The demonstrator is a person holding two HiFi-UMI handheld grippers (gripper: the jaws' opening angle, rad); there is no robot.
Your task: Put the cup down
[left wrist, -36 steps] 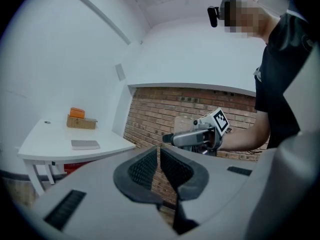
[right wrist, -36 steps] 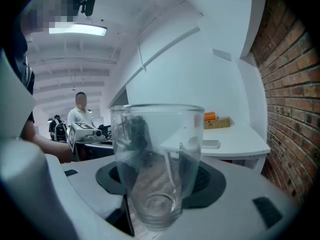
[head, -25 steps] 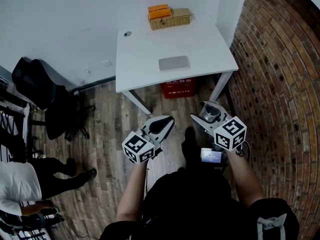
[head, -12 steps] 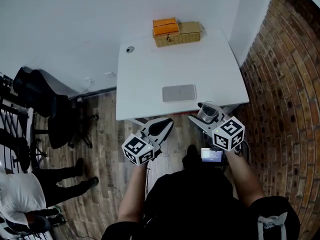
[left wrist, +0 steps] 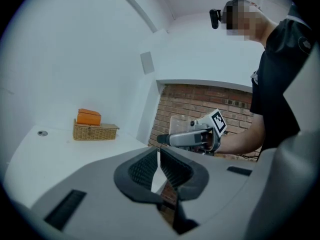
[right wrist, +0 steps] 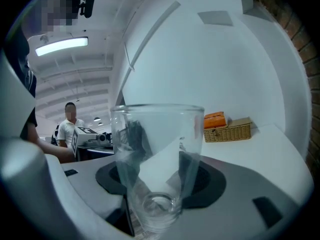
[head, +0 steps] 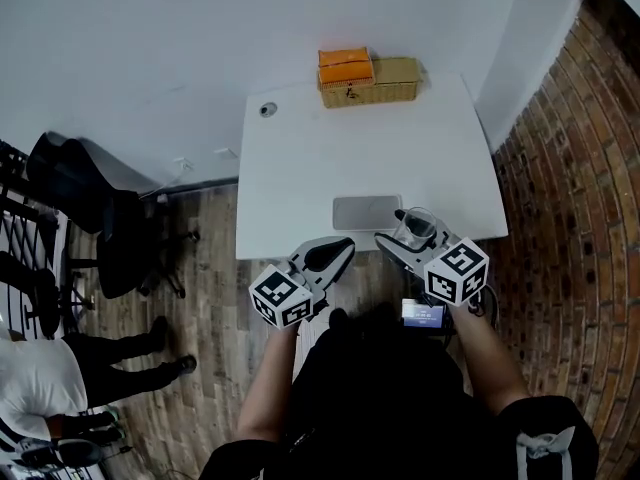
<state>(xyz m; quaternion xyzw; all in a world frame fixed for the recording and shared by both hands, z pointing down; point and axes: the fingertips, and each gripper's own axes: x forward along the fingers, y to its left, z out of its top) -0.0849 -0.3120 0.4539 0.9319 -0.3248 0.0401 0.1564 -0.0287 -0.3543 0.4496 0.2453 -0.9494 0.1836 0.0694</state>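
A clear glass cup (right wrist: 157, 169) stands upright between the jaws of my right gripper (head: 412, 236), which is shut on it. In the head view the cup (head: 417, 226) hangs at the near edge of the white table (head: 300, 168), to the right of a grey pad (head: 367, 212). My left gripper (head: 325, 258) is shut with nothing in it, just short of the table's front edge. The left gripper view shows the right gripper and the cup (left wrist: 181, 125) off to its right.
A wicker basket (head: 385, 81) with an orange box (head: 345, 67) on it sits at the table's far edge. A small round grommet (head: 267, 110) is at the far left corner. Brick wall (head: 575, 228) on the right, black chair (head: 75, 188) on the left, a person (head: 40, 368) further left.
Both grippers have come forward toward the table; the cup now hangs at the table's front edge instead of over the floor. The cup stays held.
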